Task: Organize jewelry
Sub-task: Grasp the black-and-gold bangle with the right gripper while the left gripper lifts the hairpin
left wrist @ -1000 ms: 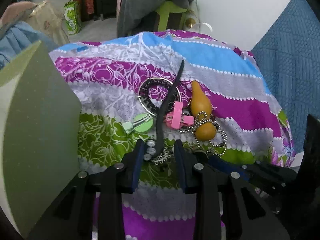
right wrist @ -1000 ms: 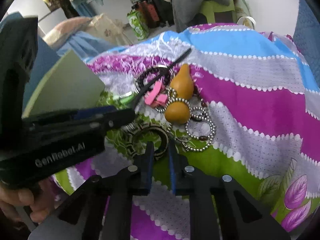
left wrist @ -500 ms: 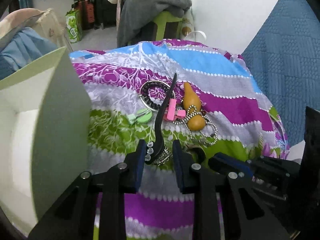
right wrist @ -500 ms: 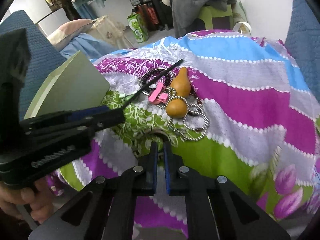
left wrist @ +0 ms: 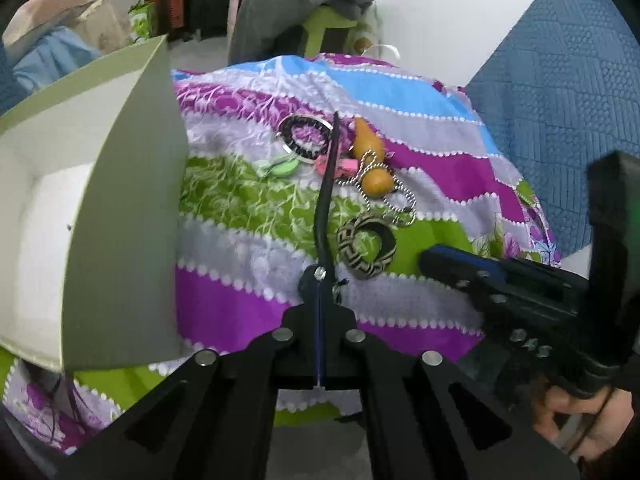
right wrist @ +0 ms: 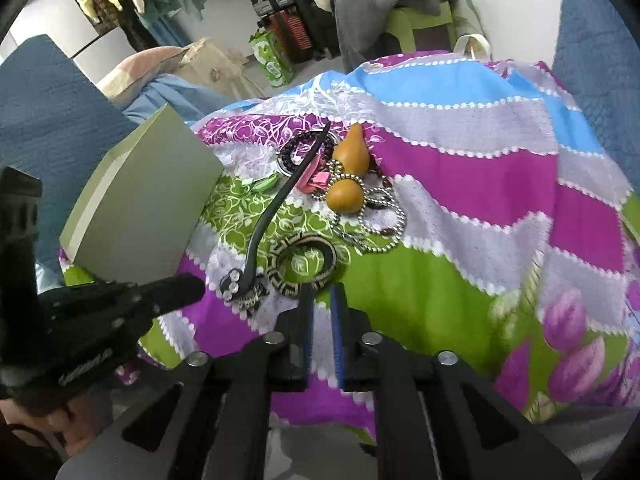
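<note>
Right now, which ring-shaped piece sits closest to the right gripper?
The woven black-and-tan bangle, just ahead of the right gripper; the silver-rimmed black ring lies farther back, by the gourd.

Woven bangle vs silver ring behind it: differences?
The woven bangle has a thick tan-and-black patterned band; the silver ring is a thin metal hoop around a black coil. The bangle lies by itself on green cloth; the ring lies farther back, a black stick crossing it. Both are round and lie flat.

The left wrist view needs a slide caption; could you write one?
Left gripper shut on the black hair stick, beside the open box.
</note>
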`<state>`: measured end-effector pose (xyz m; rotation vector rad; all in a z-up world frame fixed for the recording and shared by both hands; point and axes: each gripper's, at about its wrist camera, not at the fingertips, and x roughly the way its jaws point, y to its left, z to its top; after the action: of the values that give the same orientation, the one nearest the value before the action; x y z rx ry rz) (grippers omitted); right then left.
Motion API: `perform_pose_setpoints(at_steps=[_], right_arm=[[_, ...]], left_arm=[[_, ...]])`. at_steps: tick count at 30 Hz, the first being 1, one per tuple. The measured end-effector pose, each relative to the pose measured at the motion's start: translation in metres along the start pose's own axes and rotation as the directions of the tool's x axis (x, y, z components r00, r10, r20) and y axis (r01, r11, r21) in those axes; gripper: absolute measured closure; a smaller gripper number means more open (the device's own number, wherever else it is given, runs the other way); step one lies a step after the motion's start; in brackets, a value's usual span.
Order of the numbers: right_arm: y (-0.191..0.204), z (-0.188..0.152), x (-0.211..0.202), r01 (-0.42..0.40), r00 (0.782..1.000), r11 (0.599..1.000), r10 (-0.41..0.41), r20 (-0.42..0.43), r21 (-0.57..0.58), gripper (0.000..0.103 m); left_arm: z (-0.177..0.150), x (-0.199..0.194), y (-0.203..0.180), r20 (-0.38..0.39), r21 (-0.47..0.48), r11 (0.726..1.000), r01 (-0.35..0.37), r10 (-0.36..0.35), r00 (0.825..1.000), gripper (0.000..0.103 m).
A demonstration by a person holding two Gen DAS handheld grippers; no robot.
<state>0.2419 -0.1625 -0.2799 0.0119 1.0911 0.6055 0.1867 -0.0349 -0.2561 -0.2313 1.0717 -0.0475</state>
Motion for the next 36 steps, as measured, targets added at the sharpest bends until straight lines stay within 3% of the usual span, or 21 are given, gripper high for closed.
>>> perform_pose_setpoints(at_steps=[1, 3, 6, 7, 9, 10, 13, 18, 24, 28, 29, 30, 31, 36], right_arm=[[0.001, 0.003, 0.005, 0.013, 1.000, 1.000, -0.013, 0.000, -0.010, 0.079], [0.001, 0.006, 0.013, 0.024, 1.000, 0.999, -0.024, -0.001, -0.026, 0.079], [0.001, 0.009, 0.027, 0.027, 0.999, 0.999, -0.028, -0.025, -0.040, 0.079], [0.002, 0.009, 0.030, 0.031, 0.999, 0.998, -0.033, -0.033, -0.048, 0.080], [0.006, 0.009, 0.033, 0.045, 0.998, 0.996, -0.047, -0.031, -0.072, 0.083], [0.008, 0.009, 0.034, 0.037, 0.999, 0.996, -0.040, -0.036, -0.081, 0.093], [0.007, 0.008, 0.032, 0.041, 0.998, 0.995, -0.045, -0.041, -0.089, 0.097], [-0.006, 0.005, 0.020, 0.088, 0.996, 0.995, -0.090, -0.030, -0.050, 0.098], [-0.022, -0.005, 0.005, 0.163, 0.985, 0.986, -0.164, -0.048, -0.015, 0.098], [-0.031, -0.008, -0.001, 0.133, 0.990, 0.990, -0.130, -0.056, 0.041, 0.092], [-0.033, -0.009, -0.003, 0.137, 0.990, 0.989, -0.134, -0.052, 0.050, 0.087], [-0.033, -0.009, -0.005, 0.128, 0.991, 0.990, -0.125, -0.047, 0.058, 0.073], [-0.033, -0.009, -0.006, 0.114, 0.993, 0.992, -0.111, -0.044, 0.062, 0.070], [-0.024, -0.008, -0.002, 0.092, 0.995, 0.995, -0.090, -0.043, 0.033, 0.067]], left_arm=[[0.002, 0.002, -0.001, 0.001, 0.003, 1.000, 0.003, -0.003, 1.000, 0.103], [0.004, 0.005, -0.001, -0.008, 0.003, 1.000, 0.004, -0.004, 1.000, 0.094], [0.004, 0.009, 0.003, -0.010, -0.008, 1.000, 0.020, -0.020, 1.000, 0.045], [0.003, 0.008, 0.003, 0.006, -0.010, 1.000, 0.017, -0.016, 1.000, 0.042], [0.004, 0.007, 0.003, 0.017, -0.007, 0.999, 0.034, -0.034, 0.999, 0.042], [0.004, 0.007, 0.003, 0.021, -0.004, 0.999, 0.044, -0.044, 0.999, 0.044], [0.005, 0.007, 0.002, 0.039, 0.001, 0.999, 0.044, -0.044, 0.998, 0.045], [0.010, 0.013, 0.001, 0.041, -0.022, 0.996, 0.086, -0.085, 0.996, 0.050], [0.019, 0.036, -0.005, 0.021, -0.013, 0.998, 0.062, -0.061, 0.998, 0.058], [0.024, 0.045, -0.004, 0.028, 0.011, 1.000, 0.021, -0.022, 0.999, 0.062], [0.025, 0.048, -0.004, 0.027, 0.018, 1.000, 0.015, -0.015, 1.000, 0.062], [0.027, 0.050, -0.003, 0.026, 0.021, 1.000, 0.014, -0.015, 1.000, 0.064], [0.028, 0.052, -0.002, 0.025, 0.022, 1.000, 0.011, -0.012, 1.000, 0.066], [0.036, 0.060, 0.003, 0.026, 0.017, 1.000, 0.021, -0.021, 0.999, 0.077]])
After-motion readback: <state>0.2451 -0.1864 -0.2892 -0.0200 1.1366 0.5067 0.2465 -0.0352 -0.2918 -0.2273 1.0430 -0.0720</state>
